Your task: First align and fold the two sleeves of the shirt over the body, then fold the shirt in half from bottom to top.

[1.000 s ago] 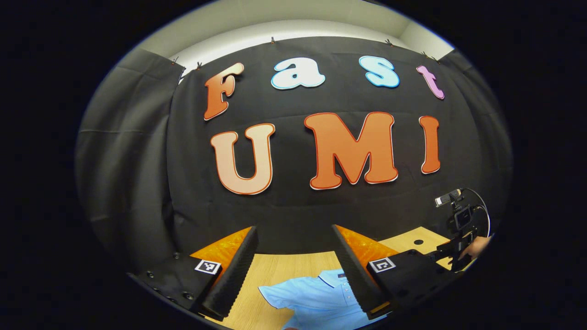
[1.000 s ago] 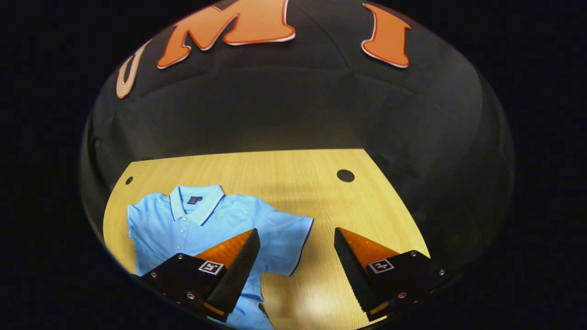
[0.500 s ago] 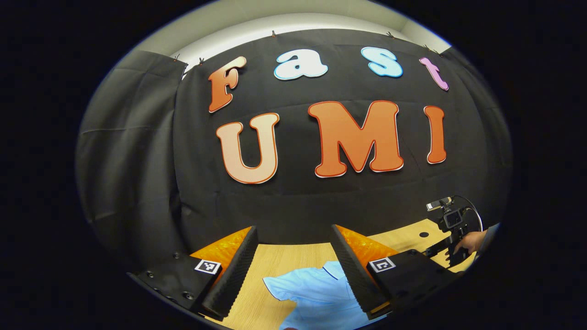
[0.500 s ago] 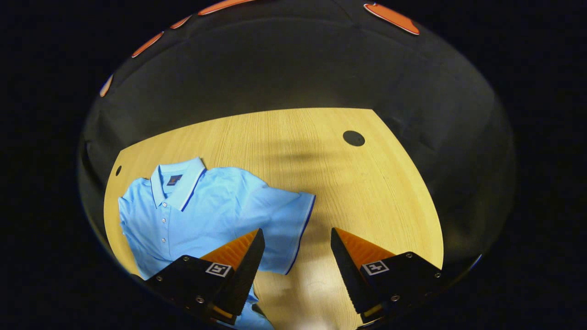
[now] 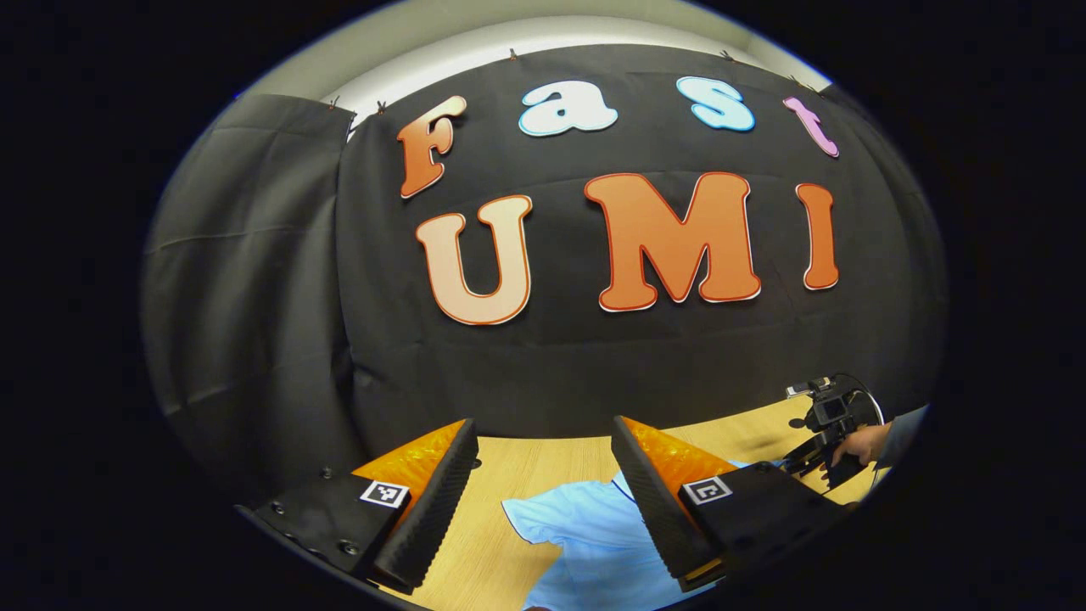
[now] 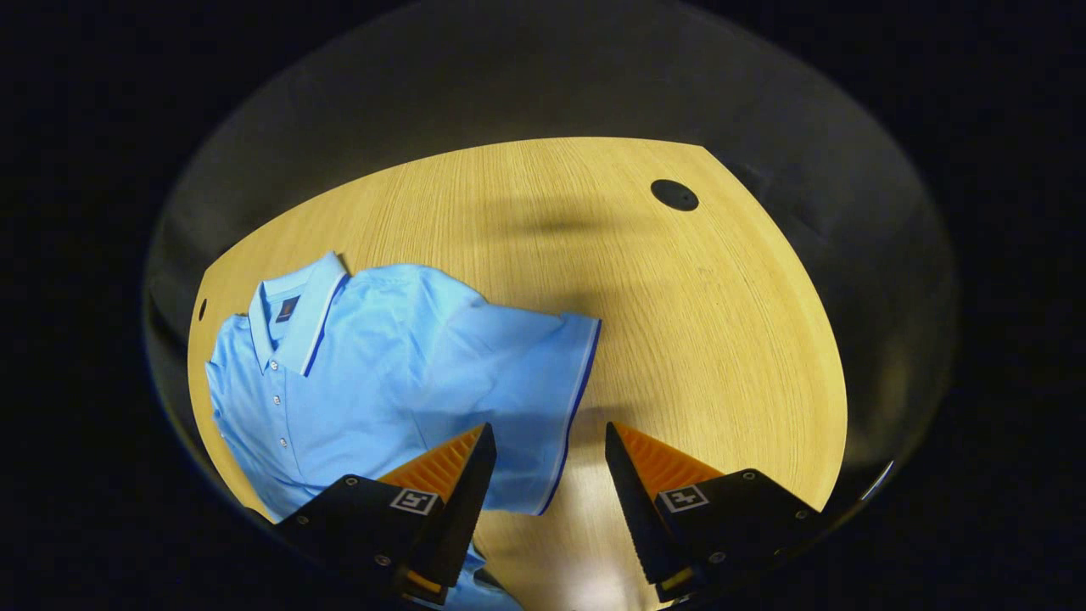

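A light blue polo shirt (image 6: 373, 373) lies flat toward the desk's (image 6: 696, 339) left edge, collar toward the far edge, one short sleeve (image 6: 534, 399) spread toward the middle. A round dark hole (image 6: 674, 194) sits near the far right corner. The right gripper (image 6: 543, 462), fingers wide and empty, has dropped closer over the sleeve's hem since a second ago. The left gripper (image 5: 543, 475), equally wide, hangs above the shirt's other sleeve (image 5: 543, 522), tilted slightly lower than before; a hand (image 5: 853, 444) holds the far gripper.

Light blue polo shirt (image 6: 373, 373), collar trimmed dark blue, lying flat and unfolded, sleeve (image 6: 526, 407) spread outward
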Tool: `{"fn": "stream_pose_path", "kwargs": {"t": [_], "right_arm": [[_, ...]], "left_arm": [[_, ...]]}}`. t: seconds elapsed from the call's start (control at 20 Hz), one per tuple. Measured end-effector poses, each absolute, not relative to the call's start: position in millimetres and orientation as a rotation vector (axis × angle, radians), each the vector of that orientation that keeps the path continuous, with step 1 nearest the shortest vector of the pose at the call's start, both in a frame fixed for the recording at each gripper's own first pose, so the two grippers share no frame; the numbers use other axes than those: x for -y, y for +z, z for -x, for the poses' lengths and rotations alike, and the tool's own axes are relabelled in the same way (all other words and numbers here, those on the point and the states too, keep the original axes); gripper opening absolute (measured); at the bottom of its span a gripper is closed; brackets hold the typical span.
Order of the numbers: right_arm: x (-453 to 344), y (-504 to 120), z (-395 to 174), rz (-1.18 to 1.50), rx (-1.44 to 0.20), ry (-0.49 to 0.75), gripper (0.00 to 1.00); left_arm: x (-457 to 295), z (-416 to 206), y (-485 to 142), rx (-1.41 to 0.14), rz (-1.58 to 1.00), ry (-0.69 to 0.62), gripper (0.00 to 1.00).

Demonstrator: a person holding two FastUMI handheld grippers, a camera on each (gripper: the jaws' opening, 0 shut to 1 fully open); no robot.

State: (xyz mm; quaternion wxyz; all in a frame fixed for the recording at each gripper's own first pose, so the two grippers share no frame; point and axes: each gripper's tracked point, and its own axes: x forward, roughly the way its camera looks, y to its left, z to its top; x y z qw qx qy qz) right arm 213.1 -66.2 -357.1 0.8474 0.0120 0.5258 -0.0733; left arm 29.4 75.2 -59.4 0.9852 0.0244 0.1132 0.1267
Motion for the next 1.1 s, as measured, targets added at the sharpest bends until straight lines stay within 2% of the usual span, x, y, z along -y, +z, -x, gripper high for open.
{"fn": "stream_pose_path", "kwargs": {"t": [0.1,0.35,0.5,0.6,0.65,0.7,0.75,0.95,1.1], "right_arm": [[66,-359,-211,-0.021,-1.122,-0.154,0.79],[57,-370,-212,-0.04,-1.167,-0.167,0.57],[54,-368,-213,-0.073,-1.184,-0.177,0.55],[56,-370,-214,-0.101,-1.19,-0.205,0.46],[57,-370,-214,-0.11,-1.187,-0.217,0.33],[57,-370,-215,-0.118,-1.186,-0.221,0.33],[57,-369,-215,-0.114,-1.18,-0.214,0.2],[49,-366,-221,-0.14,-1.139,-0.169,0.06],[45,-354,-228,-0.163,-1.093,-0.15,0.04]], "left_arm": [[-78,-26,-58,-0.221,-0.049,0.265,1.0],[-84,-19,-59,-0.225,-0.05,0.283,1.0],[-88,-17,-51,-0.208,-0.074,0.297,1.0],[-89,-14,-47,-0.202,-0.086,0.297,1.0],[-88,-12,-49,-0.205,-0.087,0.295,1.0],[-88,-11,-52,-0.211,-0.082,0.29,1.0],[-86,-10,-55,-0.224,-0.07,0.287,1.0],[-85,-8,-59,-0.23,-0.047,0.285,1.0],[-84,-6,-54,-0.22,-0.073,0.291,1.0]]}}
